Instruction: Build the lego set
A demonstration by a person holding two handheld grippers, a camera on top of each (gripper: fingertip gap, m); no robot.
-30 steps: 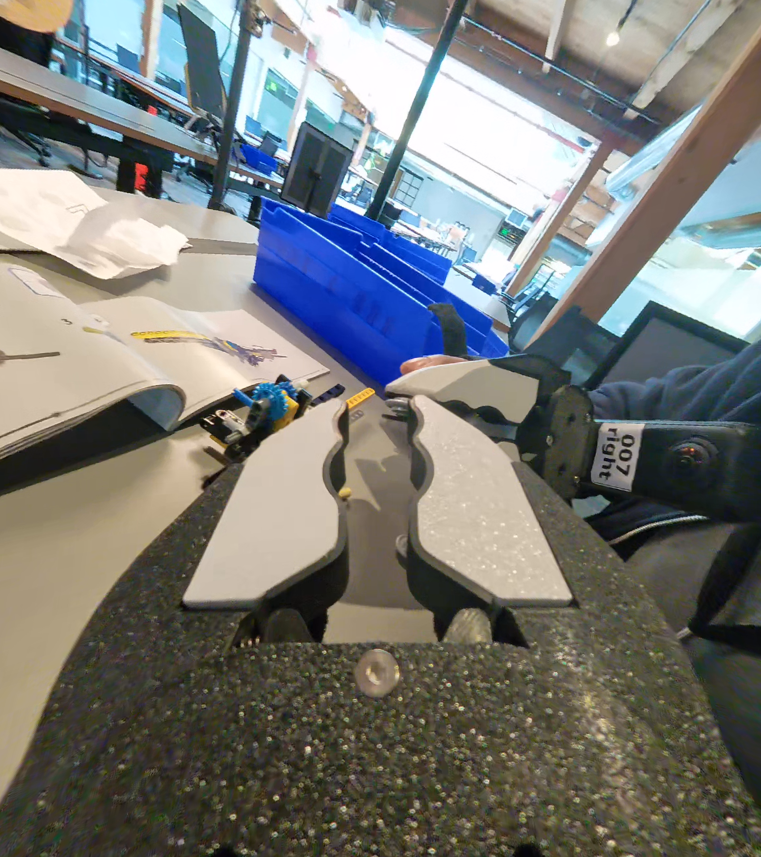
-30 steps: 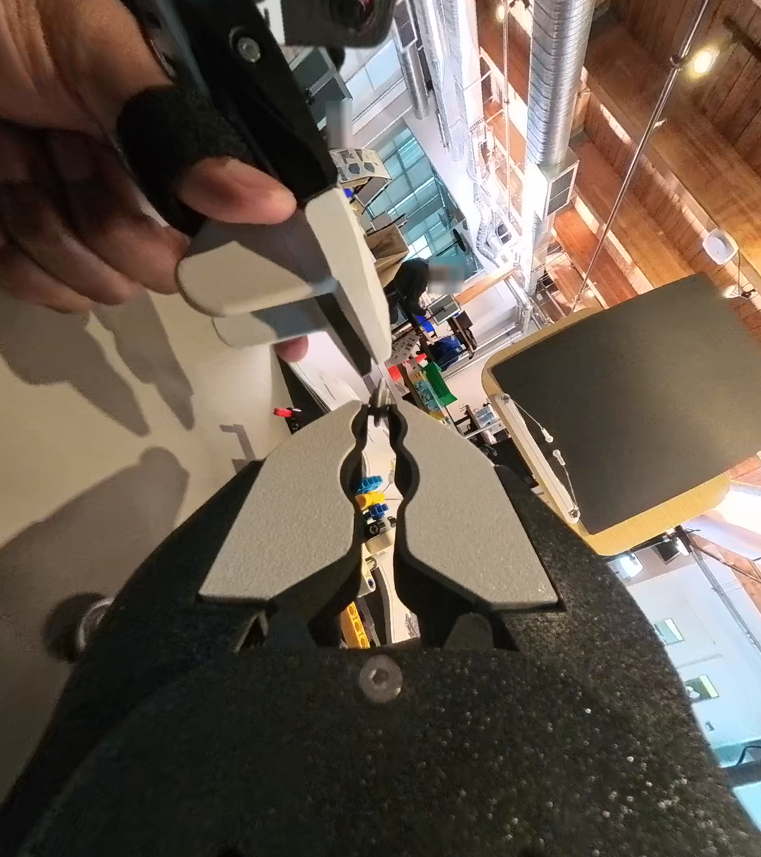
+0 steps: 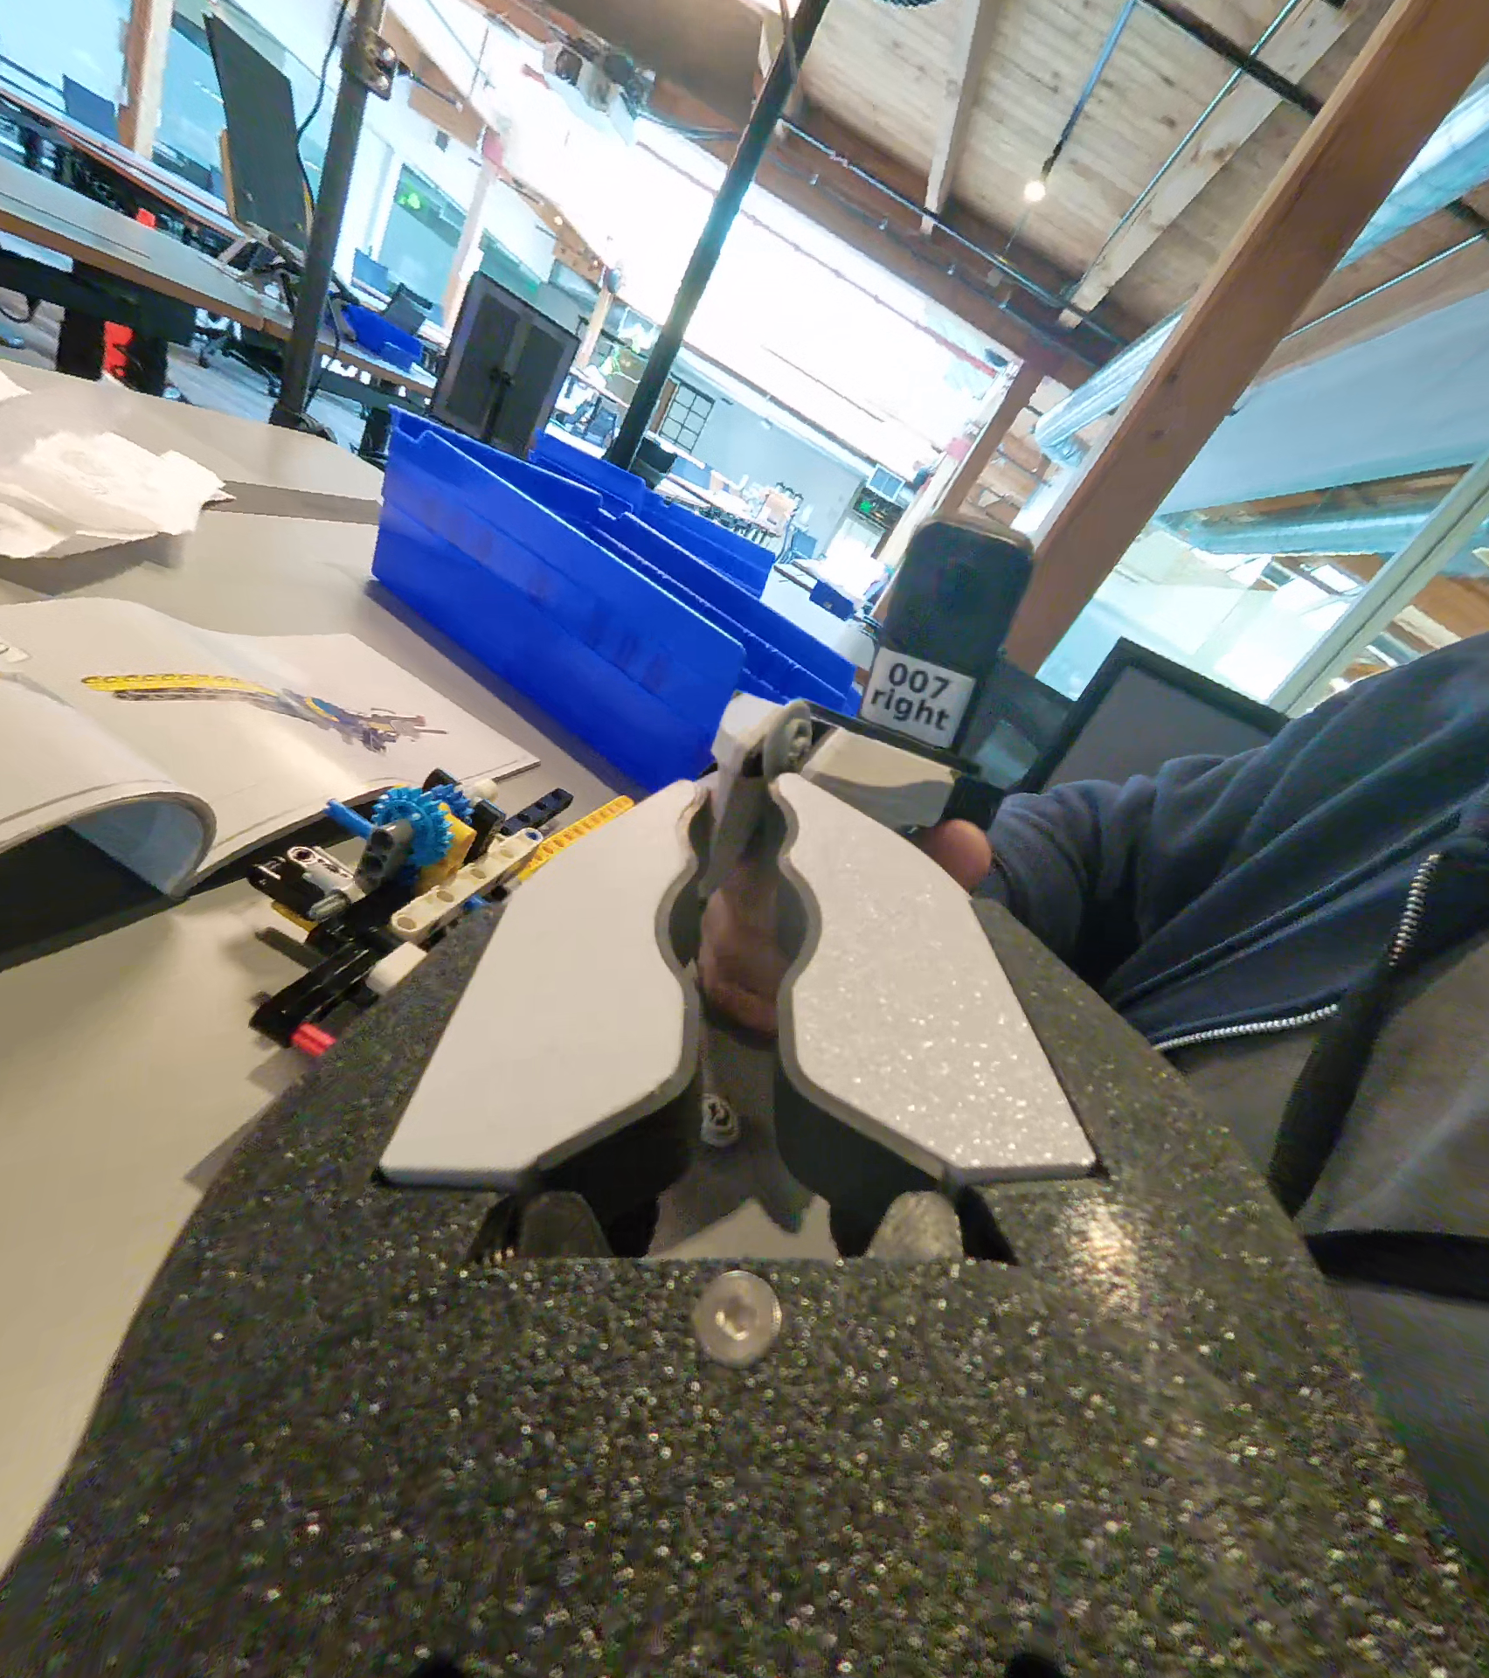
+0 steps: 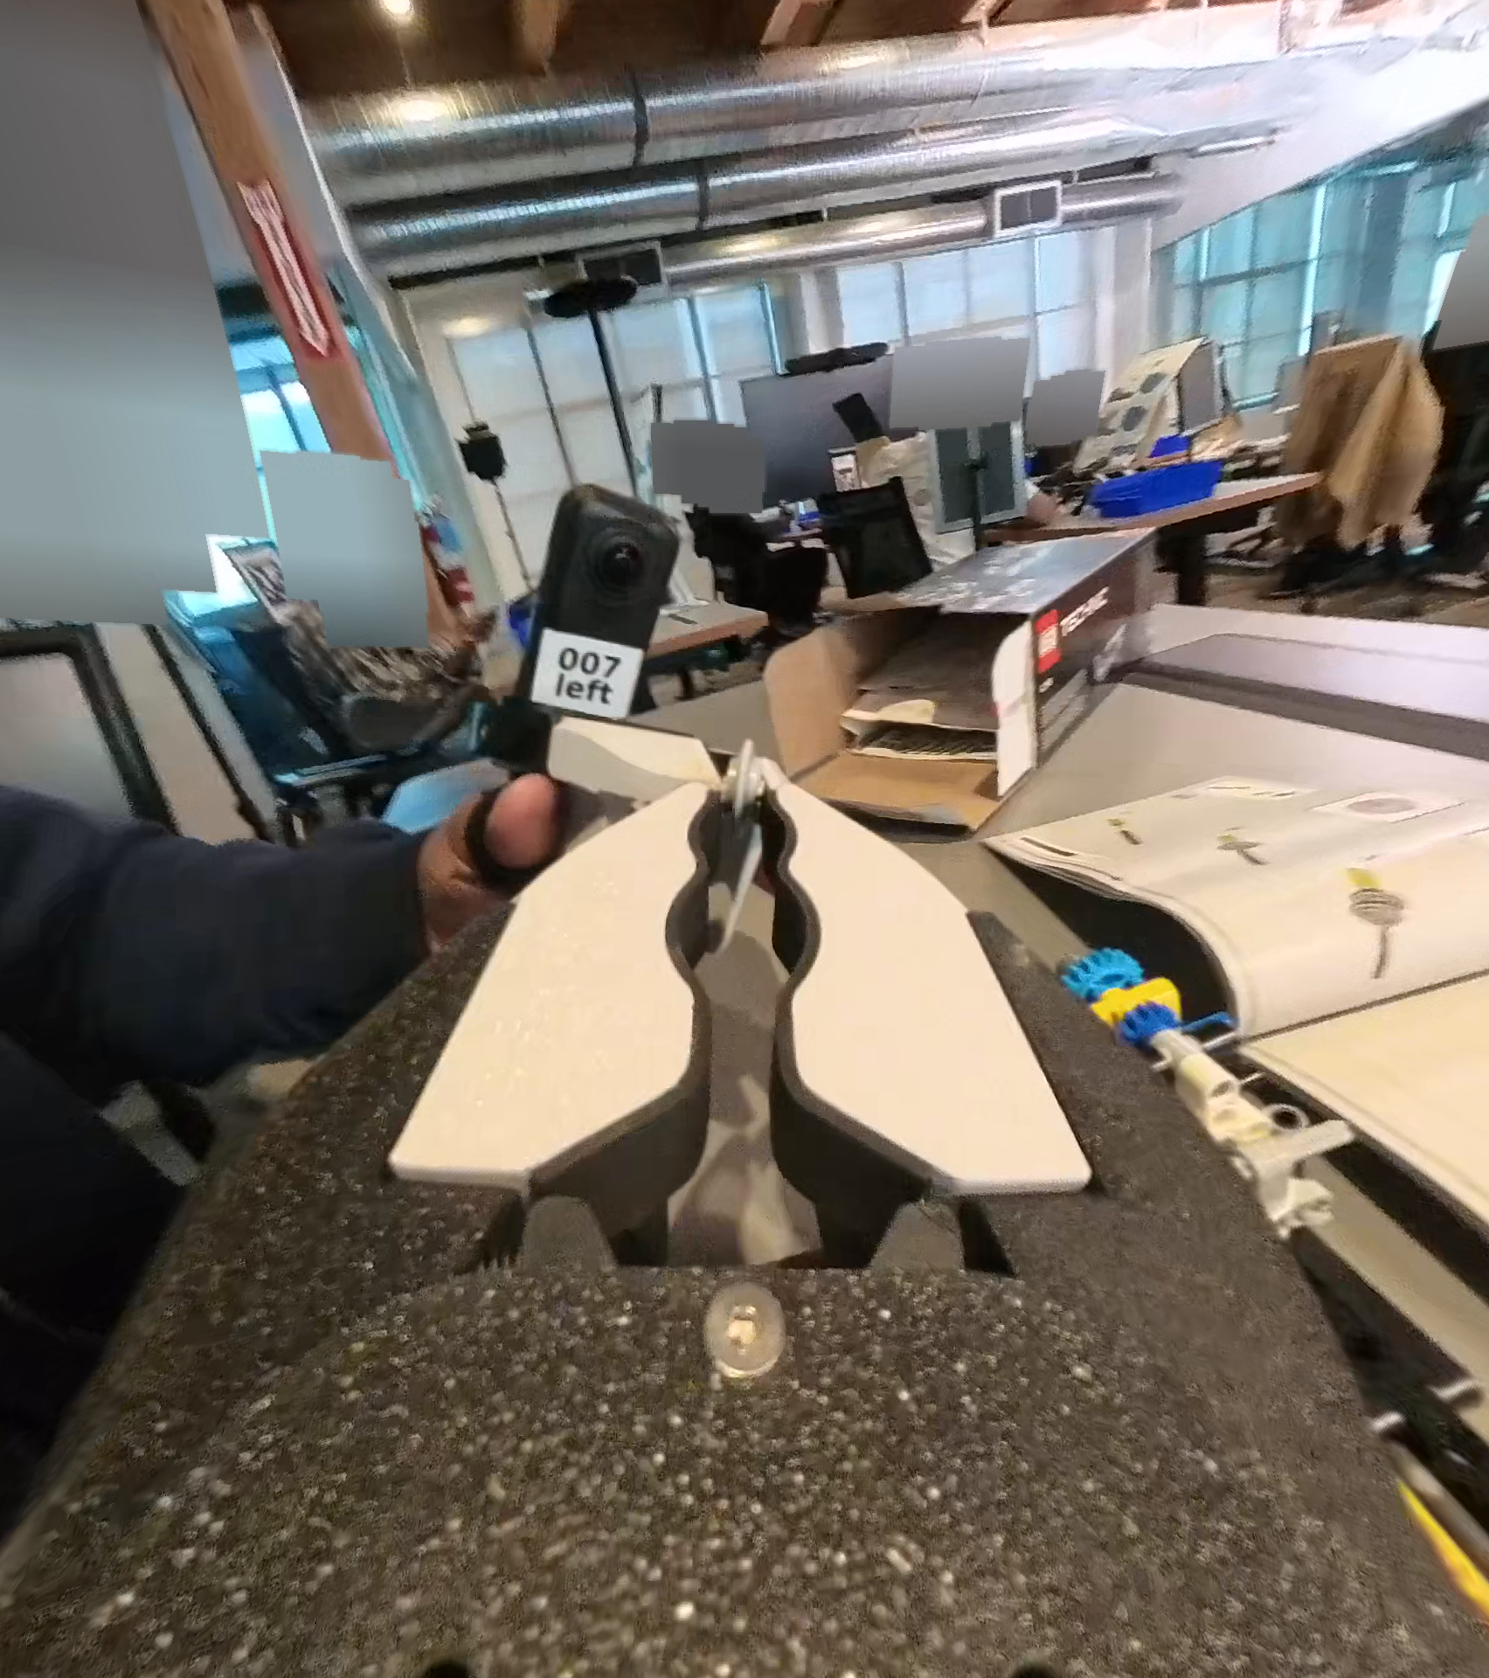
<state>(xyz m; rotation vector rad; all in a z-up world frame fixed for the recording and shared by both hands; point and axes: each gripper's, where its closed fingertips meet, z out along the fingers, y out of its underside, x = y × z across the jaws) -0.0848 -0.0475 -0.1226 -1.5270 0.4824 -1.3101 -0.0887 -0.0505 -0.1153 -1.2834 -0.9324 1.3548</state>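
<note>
A small grey round Lego piece (image 3: 784, 737) sits where my two grippers meet tip to tip above the table. My left gripper (image 3: 739, 788) has its jaws almost together at the piece, with a grey strip showing in the gap. My right gripper (image 4: 743, 794) is shut on the same piece (image 4: 745, 779). In the right wrist view the left gripper (image 4: 695, 767) faces me. A partly built model (image 3: 414, 863) with a blue gear and yellow, black and white beams lies on the table left of my left gripper. It also shows in the right wrist view (image 4: 1122, 990).
An open instruction booklet (image 3: 87, 726) lies beside the model and also shows in the right wrist view (image 4: 1267, 872). Blue bins (image 3: 541, 590) stand behind it. Crumpled white paper (image 3: 42, 472) lies at the far left. An open cardboard set box (image 4: 1040, 663) stands farther back. A person's dark sleeve (image 3: 1267, 817) is on the right.
The right gripper has turned upright and brought the grey piece to the left gripper's tips. The left gripper has lifted and its jaws have narrowed.
</note>
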